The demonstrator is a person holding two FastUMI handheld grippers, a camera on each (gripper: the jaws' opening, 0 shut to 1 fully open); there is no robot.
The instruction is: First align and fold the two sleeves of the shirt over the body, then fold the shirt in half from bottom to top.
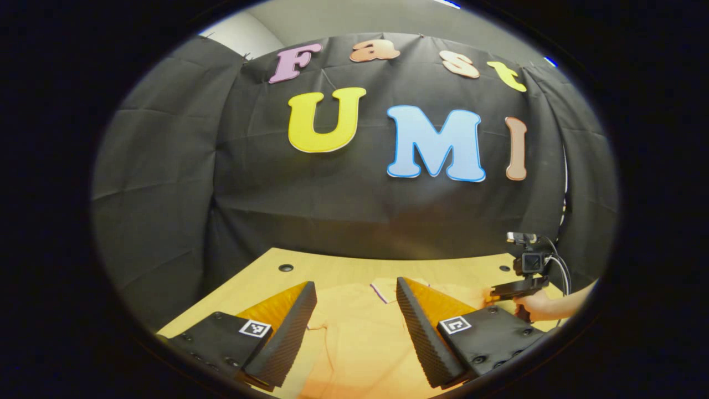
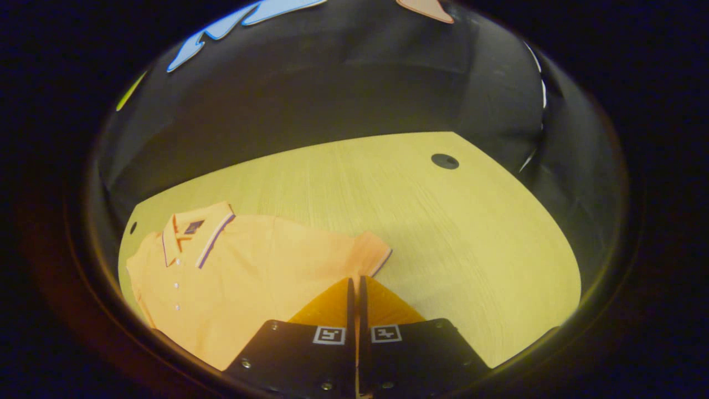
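My left tool [image 1: 354, 310] hangs low over the worktop [image 1: 343, 271] with its two fingers spread wide and nothing between them. Under and ahead of it lies the orange shirt [image 1: 360, 343], flat on the wood, with a bit of its striped collar [image 1: 379, 292] showing between the fingers. Farther off to the right in the left gripper view I see my other hand [image 1: 540, 305] holding the right tool [image 1: 518, 288] down at the shirt's edge.

In the right gripper view my right tool [image 2: 354, 288] has its fingers pressed nearly together, with only a thin gap left. They sit at the cloth just beside the short sleeve [image 2: 371, 252], which has a dark stripe along its cuff; I cannot tell whether cloth is pinched between them. The shirt [image 2: 249, 271] lies face up toward the left part of the worktop [image 2: 443, 233], collar [image 2: 194, 235] toward the far left, buttons running down the front. The sleeve is spread out to the side, not folded over the body. A dark round hole [image 2: 445, 161] sits in the wood near the far corner.
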